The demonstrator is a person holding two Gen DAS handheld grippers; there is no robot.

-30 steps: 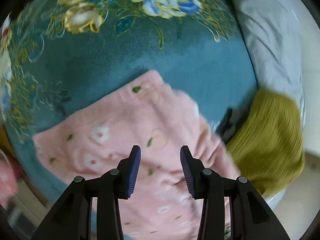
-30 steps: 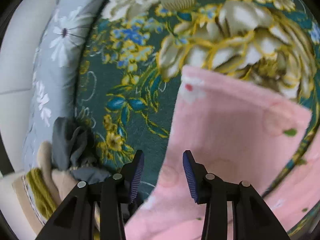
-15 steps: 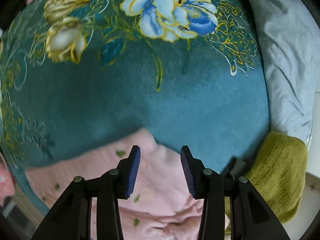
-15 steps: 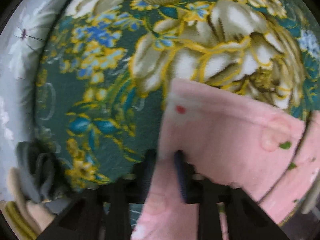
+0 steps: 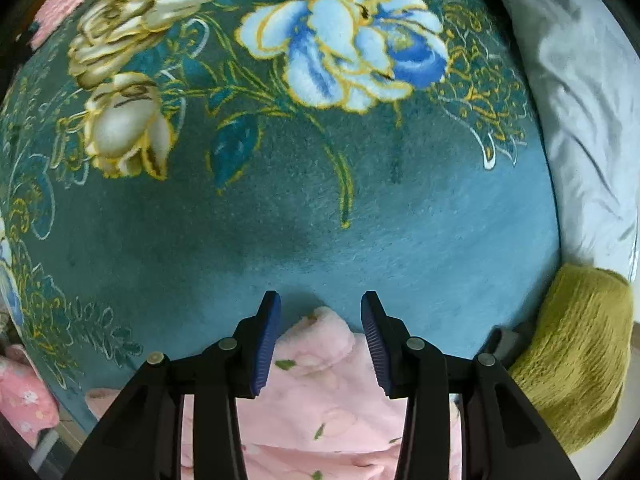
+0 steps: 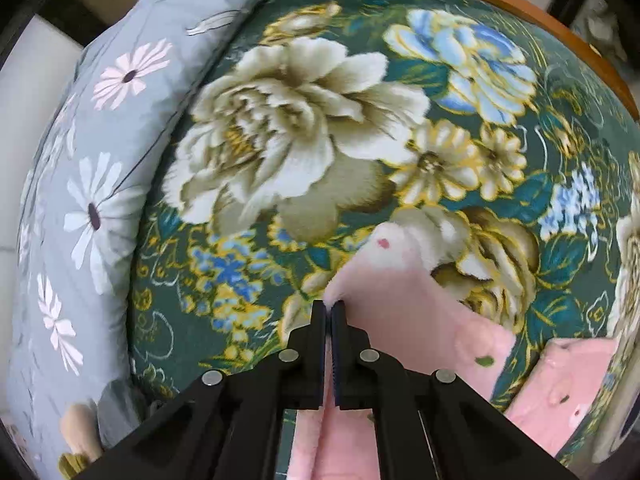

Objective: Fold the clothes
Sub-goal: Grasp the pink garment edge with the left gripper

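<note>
**Pink garment pinched at one edge, other corner between open fingers**

A soft pink fleece garment (image 6: 404, 300) printed with small flowers and green leaves lies on a teal plush blanket (image 5: 280, 216) patterned with large cream and blue blooms. The right gripper (image 6: 329, 307) is clenched on the garment's edge, the fabric rising in a peak above its fingertips. In the left wrist view, a rounded corner of the same pink cloth (image 5: 320, 360) sits between the blue-padded fingers of the left gripper (image 5: 320, 312), which stand apart without pressing it. To the right of that gripper lies an olive-green knitted item (image 5: 576, 356), and beyond it a pale grey pillow (image 5: 580, 92). In the right wrist view, a grey daisy-print pillow (image 6: 92, 184) borders the blanket.
</note>
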